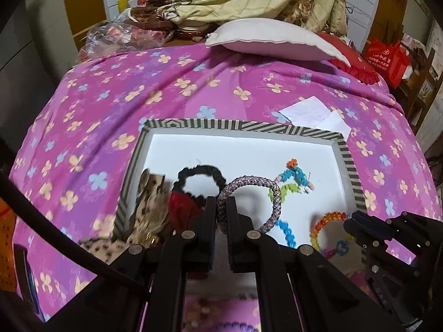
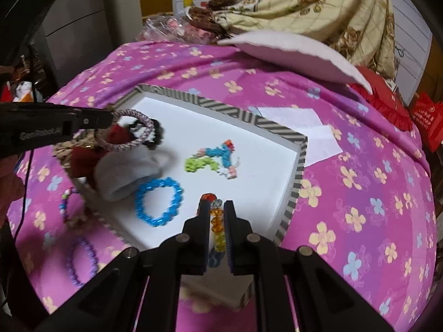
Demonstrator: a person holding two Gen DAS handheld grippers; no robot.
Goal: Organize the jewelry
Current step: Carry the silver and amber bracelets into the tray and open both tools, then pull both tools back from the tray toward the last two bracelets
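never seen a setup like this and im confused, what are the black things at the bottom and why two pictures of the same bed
The black things are two hand-held claws, each with two fingers, worked by a person; there is no robot arm. Each claw carries a wide-angle camera looking out along its fingers, so you get two views of one scene.

One picture is from the left claw. It is shut on a purple braided bracelet, held above the box. The other is from the right claw, shut on an orange and yellow beaded bracelet.

Below both sits a white box with a striped rim on a pink flowered bedspread. Inside lie a blue beaded bracelet, a black scrunchie, a small woven blue and green piece and some fabric items. A purple beaded bracelet lies outside, on the bedspread.
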